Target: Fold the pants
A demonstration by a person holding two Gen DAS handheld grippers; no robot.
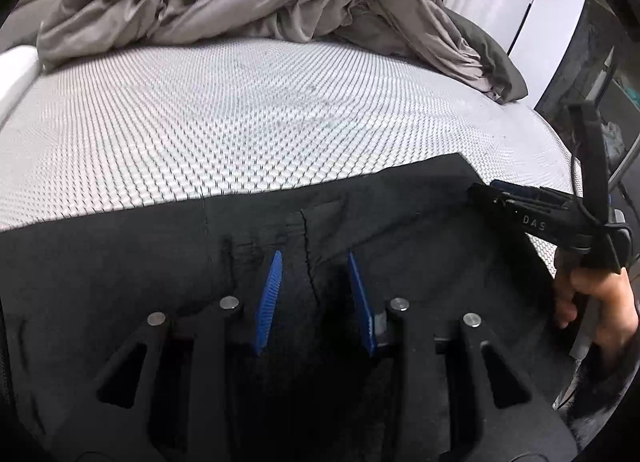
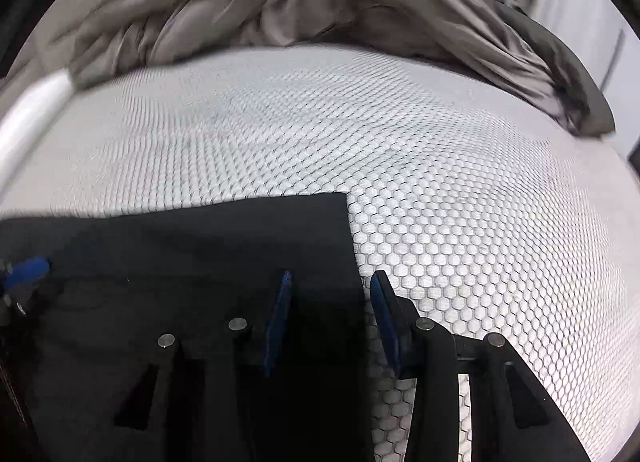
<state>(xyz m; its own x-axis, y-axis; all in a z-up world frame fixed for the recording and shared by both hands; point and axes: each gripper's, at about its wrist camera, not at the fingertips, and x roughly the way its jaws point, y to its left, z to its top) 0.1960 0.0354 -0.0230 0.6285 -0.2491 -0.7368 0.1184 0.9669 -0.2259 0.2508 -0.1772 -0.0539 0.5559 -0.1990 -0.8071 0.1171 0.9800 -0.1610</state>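
Left tongs [image 1: 314,294] parted over black pants [image 1: 120,262]; right tongs [image 2: 330,318] straddle edge.

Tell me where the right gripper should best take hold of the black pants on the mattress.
Probably the far right corner of the black pants: it lies flat with two free edges on the mattress. Come from the right side, one finger sliding under the edge; the right gripper already straddles that edge, jaws apart.

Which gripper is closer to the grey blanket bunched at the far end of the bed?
Right. The right gripper sits at the pants' far right corner, towards the blanket. The left gripper hovers over the pants' middle, farther back.
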